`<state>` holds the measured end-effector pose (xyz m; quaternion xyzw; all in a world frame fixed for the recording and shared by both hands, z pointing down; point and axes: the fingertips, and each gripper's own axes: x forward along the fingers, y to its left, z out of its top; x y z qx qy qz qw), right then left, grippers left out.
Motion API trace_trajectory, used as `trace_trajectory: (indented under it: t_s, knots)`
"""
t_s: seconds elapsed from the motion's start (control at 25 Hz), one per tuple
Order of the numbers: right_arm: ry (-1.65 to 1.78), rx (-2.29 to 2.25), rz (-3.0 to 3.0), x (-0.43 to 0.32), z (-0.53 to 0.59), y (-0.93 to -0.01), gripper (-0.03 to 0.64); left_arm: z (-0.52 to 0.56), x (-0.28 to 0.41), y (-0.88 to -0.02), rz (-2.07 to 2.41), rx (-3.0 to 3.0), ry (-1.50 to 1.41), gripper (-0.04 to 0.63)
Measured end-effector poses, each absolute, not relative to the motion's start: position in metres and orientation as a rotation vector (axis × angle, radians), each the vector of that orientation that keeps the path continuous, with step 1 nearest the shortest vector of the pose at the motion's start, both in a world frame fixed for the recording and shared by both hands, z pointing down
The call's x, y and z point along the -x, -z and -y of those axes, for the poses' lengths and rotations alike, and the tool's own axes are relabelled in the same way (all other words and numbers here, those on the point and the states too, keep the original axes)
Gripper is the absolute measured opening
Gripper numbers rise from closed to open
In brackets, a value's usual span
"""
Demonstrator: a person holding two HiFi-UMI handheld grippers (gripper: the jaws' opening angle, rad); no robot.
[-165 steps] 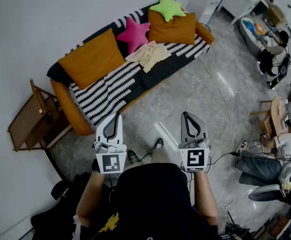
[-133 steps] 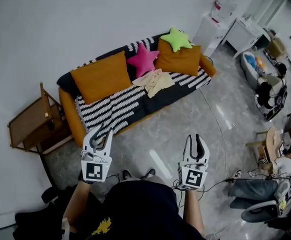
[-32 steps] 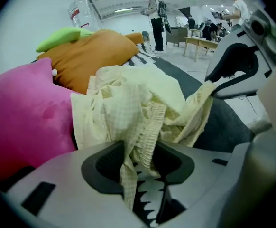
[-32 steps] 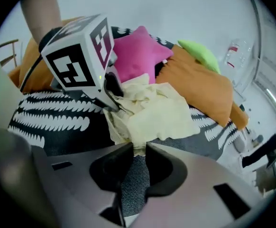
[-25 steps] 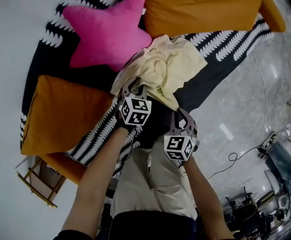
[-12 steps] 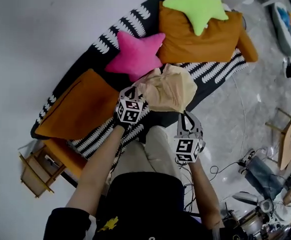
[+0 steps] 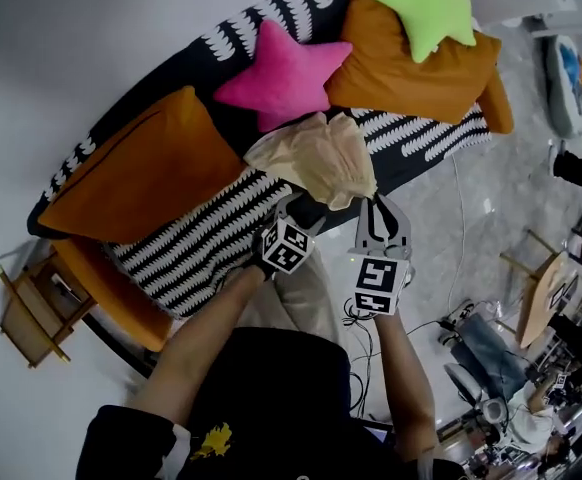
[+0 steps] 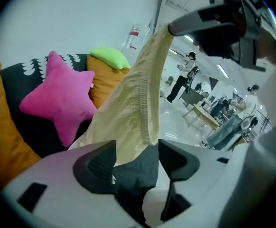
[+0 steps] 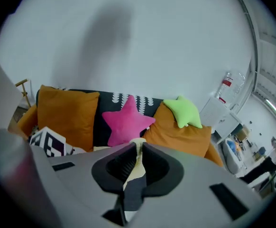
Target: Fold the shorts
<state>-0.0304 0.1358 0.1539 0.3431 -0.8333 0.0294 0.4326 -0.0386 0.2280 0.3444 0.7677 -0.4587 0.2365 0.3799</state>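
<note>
The cream shorts (image 7: 316, 158) hang bunched over the striped sofa seat, in front of the pink star. My right gripper (image 7: 373, 203) is shut on one edge of them; a thin strip of cream cloth (image 9: 138, 144) is pinched between its pads. From that gripper (image 8: 209, 25) the shorts (image 8: 138, 103) drape down to my left gripper (image 8: 135, 158). The left gripper (image 7: 289, 203) has just been opening: its jaws stand apart, the cloth's lower end lies loosely between them, and the pads do not press on it.
The sofa (image 7: 201, 243) has a black-and-white striped cover and carries two orange cushions (image 7: 136, 173) (image 7: 411, 63), a pink star pillow (image 7: 286, 68) and a green star pillow (image 7: 426, 3). A wooden side table (image 7: 26, 313) stands left of it. Grey floor, cables and desks lie to the right.
Both grippers have lifted the shorts off the sofa seat. The left gripper's jaws have since opened and let go of the cloth; the right gripper still pinches it.
</note>
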Motion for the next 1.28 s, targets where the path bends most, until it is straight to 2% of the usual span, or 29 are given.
trace_trajectory:
  t_s: [0.16, 0.2, 0.24, 0.28, 0.6, 0.8, 1.0, 1.16, 1.28]
  knots:
    - [-0.069, -0.867, 2.094, 0.058, -0.148, -0.147, 0.052, -0.22, 0.043, -0.373, 1.283, -1.877, -0.684, 0.337]
    - [-0.058, -0.869, 2.096, 0.063, -0.15, -0.144, 0.052, -0.22, 0.052, -0.377, 1.328, -1.846, -0.724, 0.293]
    - [-0.039, -0.871, 2.095, 0.066, -0.151, -0.139, 0.052, -0.22, 0.064, -0.377, 1.371, -1.818, -0.756, 0.077]
    - [-0.017, -0.873, 2.093, 0.067, -0.151, -0.134, 0.052, -0.222, 0.077, -0.375, 1.393, -1.807, -0.778, 0.029]
    - [0.117, -0.9, 1.993, 0.025, -0.147, -0.102, 0.052, -0.237, 0.195, -0.256, 1.413, -2.035, -1.049, 0.025]
    - [0.167, -0.821, 1.998, 0.016, -0.13, -0.069, 0.054, -0.206, 0.233, -0.151, 1.34, -2.189, -1.173, 0.025]
    - [0.236, -0.881, 2.064, 0.004, -0.1, -0.002, 0.055, -0.17, 0.225, -0.049, 1.371, -2.381, -1.401, 0.025]
    - [0.145, -0.776, 2.036, -0.022, -0.099, -0.022, 0.055, -0.163, 0.205, -0.067, 1.206, -2.38, -1.642, 0.025]
    - [0.099, -0.714, 1.997, -0.036, -0.085, -0.049, 0.055, -0.141, 0.197, -0.077, 1.127, -2.368, -1.658, 0.025]
